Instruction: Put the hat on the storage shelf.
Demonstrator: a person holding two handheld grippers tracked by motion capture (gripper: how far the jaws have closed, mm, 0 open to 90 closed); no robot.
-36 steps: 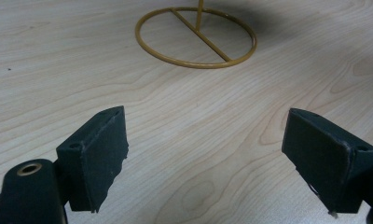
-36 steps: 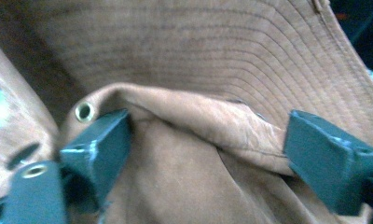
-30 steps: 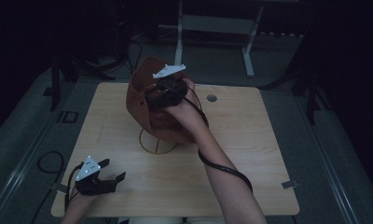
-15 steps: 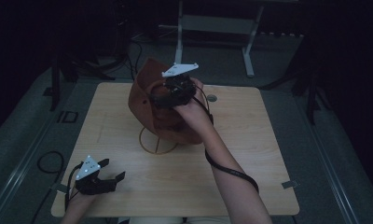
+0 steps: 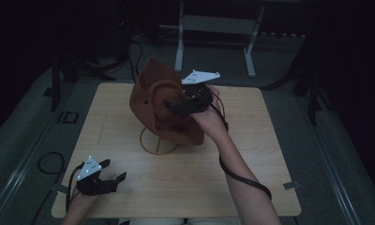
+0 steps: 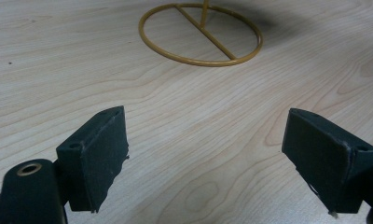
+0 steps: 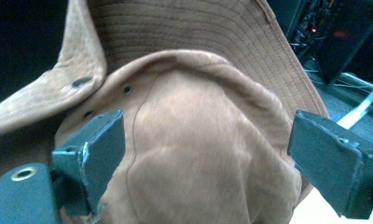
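A brown suede hat (image 5: 150, 93) hangs tilted on a gold wire stand (image 5: 158, 140) at the middle of the table. My right gripper (image 5: 174, 107) reaches in from the hat's right side, a hand behind it. In the right gripper view the jaws stand wide open with the hat's crown (image 7: 198, 140) between them, and the pads do not press on it. My left gripper (image 5: 114, 169) rests low near the table's front left corner, open with nothing between its jaws. In the left gripper view the stand's round base (image 6: 208, 35) lies ahead on the bare wood.
The light wooden table (image 5: 270, 154) stands on a grey floor in a dark room. A metal frame (image 5: 181, 42) stands behind the table. A black cable (image 5: 244, 176) trails from the right gripper along the forearm.
My right gripper has moved to the right across the hat. The left gripper has stayed in place, and the hat still hangs on its stand.
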